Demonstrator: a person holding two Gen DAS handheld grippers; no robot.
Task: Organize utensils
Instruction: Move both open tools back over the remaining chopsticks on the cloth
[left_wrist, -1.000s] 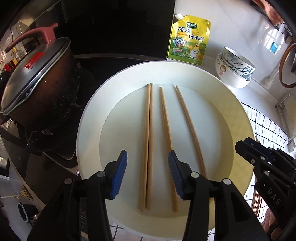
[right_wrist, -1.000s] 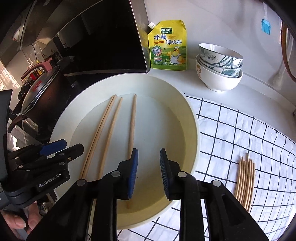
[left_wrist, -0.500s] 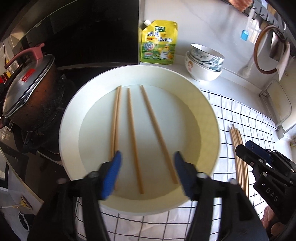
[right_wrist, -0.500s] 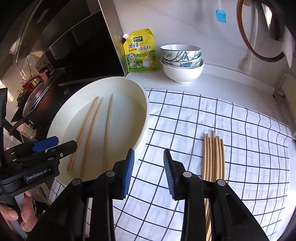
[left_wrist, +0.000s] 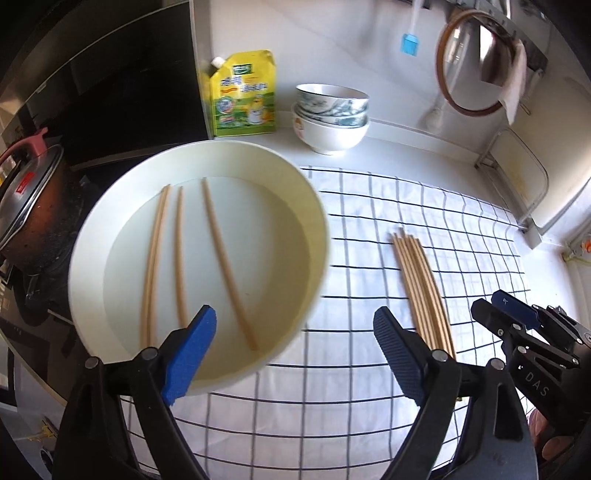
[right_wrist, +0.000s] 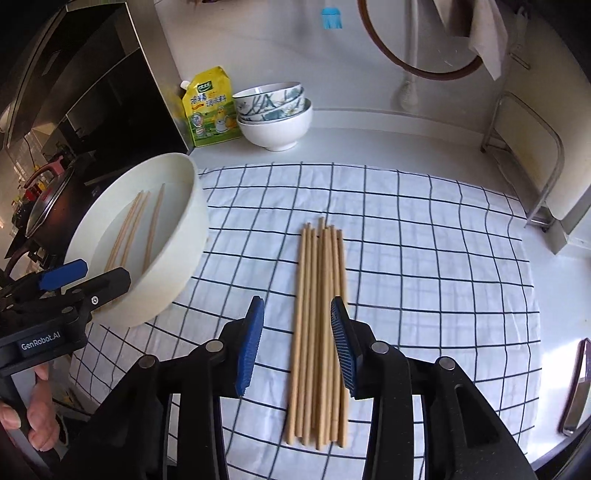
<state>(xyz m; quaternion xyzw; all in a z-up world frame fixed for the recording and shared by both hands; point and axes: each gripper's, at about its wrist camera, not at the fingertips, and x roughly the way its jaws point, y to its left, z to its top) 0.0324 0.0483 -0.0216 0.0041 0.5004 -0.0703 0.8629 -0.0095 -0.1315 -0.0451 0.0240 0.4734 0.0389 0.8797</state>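
A large white basin (left_wrist: 310, 236) holds several wooden chopsticks (left_wrist: 221, 258); it also shows at the left in the right wrist view (right_wrist: 192, 229). A bundle of chopsticks (right_wrist: 321, 325) lies on the checked cloth (right_wrist: 424, 240), and shows in the left wrist view (left_wrist: 421, 288). My left gripper (left_wrist: 295, 350) is wide open and empty above the basin's near right rim. My right gripper (right_wrist: 297, 343) is open and empty, its blue pads either side of the bundle, just above it.
A yellow seasoning pouch (left_wrist: 245, 96) and stacked bowls (left_wrist: 330, 114) stand at the back of the counter. A lidded pot (left_wrist: 26, 195) sits on the stove at the left. A dish rack (right_wrist: 532, 155) stands at the right.
Both grippers have pulled back and swung right, away from the basin. The left jaws have opened wider. The right gripper has opened and now sits over the chopstick bundle on the cloth.
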